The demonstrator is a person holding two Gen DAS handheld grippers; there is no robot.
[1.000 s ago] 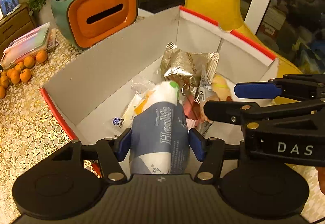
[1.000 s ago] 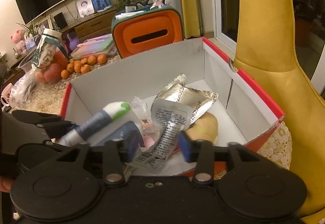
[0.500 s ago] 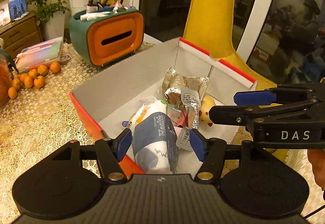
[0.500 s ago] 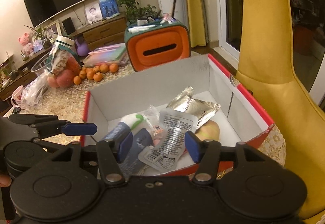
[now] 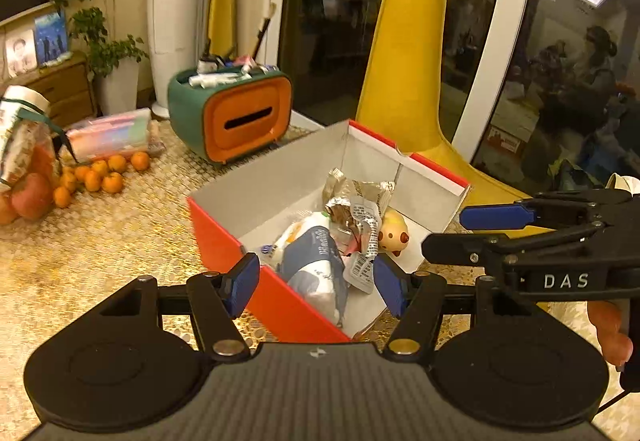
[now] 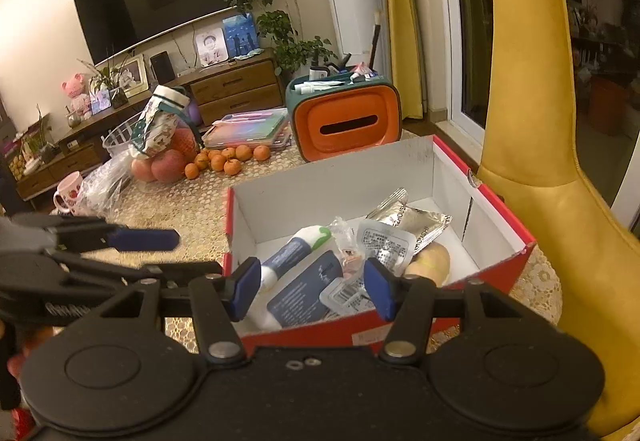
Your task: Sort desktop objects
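Both claws stand released above the table with nothing between their pads: my left claw (image 5: 314, 287) hangs over the near red wall of the box (image 5: 224, 229), my right claw (image 6: 312, 287) over its other near wall. I see the box sitting by the table edge that faces the yellow chair (image 6: 532, 145), and it holds the sorted things: a blue-and-white tube (image 5: 316, 261), a crinkled foil pouch (image 6: 412, 219), a clear label-printed sachet (image 6: 384, 245) and a small spotted yellow toy (image 5: 394, 235). Oranges (image 5: 102, 175) and an orange-fronted organizer (image 5: 236, 119) lie toward the far side of the table.

My worry is the crowding. I judge that both claws working the same box could knock together, or a descending pad could catch the thin cardboard wall and shove the box toward that chair-side edge. Those slick pouches would also slide from a shallow pinch.
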